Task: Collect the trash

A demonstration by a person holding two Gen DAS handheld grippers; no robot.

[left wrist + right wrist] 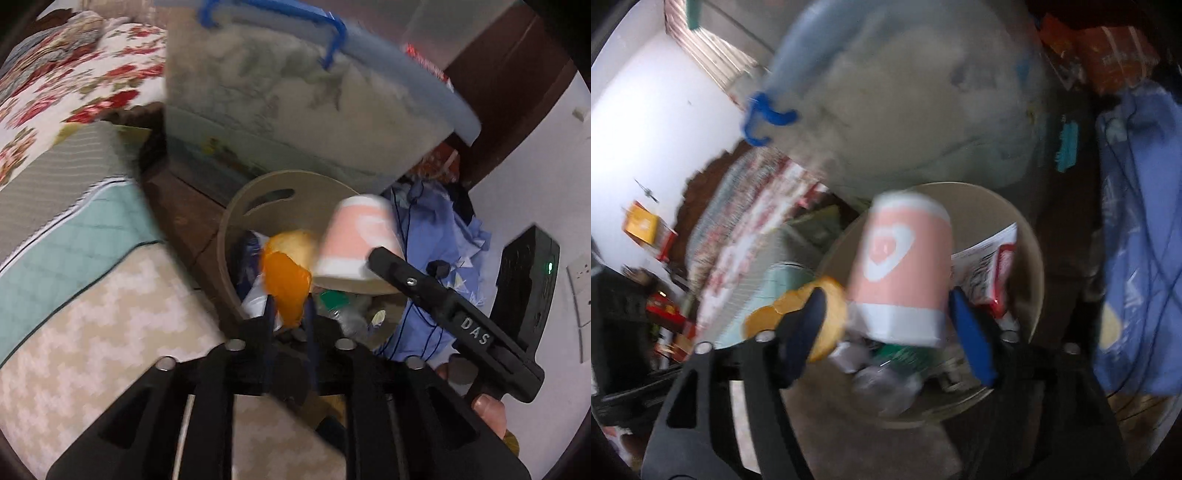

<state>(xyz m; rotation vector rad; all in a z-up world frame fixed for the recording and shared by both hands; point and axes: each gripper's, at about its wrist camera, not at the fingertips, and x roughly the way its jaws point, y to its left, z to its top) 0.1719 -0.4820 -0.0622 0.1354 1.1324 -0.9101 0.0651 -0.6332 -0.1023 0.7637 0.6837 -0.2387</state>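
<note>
Cup and peel over the bin
Pink cup (903, 269) sits between right tool's (886, 332) spread fingers above bin (1030, 258); left tool (290, 314) pinches orange peel (286, 284). Risk: cup bounces off piled trash.

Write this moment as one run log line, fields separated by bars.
left gripper: shut on orange peel | right gripper: open around pink cup | both above bin
</note>
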